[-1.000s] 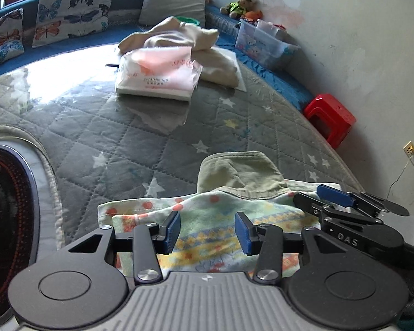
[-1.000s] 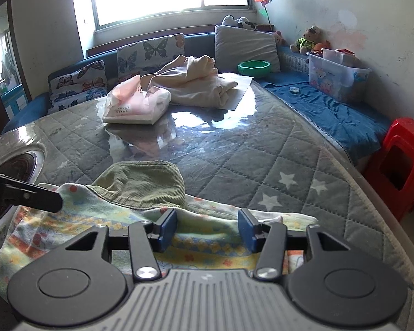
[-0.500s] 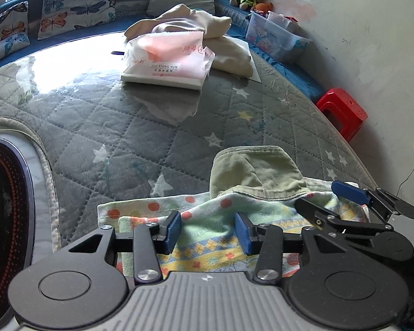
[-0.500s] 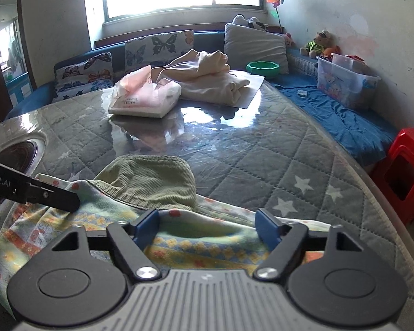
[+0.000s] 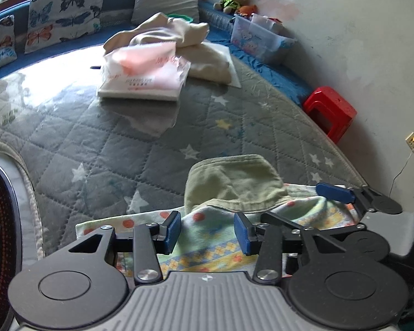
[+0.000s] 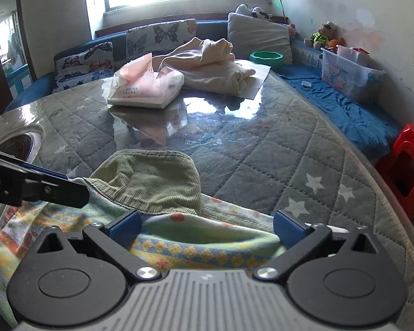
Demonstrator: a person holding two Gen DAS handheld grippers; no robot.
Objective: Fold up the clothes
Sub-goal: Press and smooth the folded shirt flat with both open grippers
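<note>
Opening over the patterned garment (image 6: pixel 196 245), the right hand-held gripper (image 6: pixel 205 224) faces a plastic-wrapped packet (image 6: pixel 146 88) beyond.

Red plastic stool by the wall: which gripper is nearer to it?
Right. The right gripper, jaws opening over the patterned garment, works at the table end beside the red stool. The left gripper sits further along the garment, away from it.

red stool (image 5: pixel 329 113) beside quilted table (image 5: pixel 102 149).
</note>
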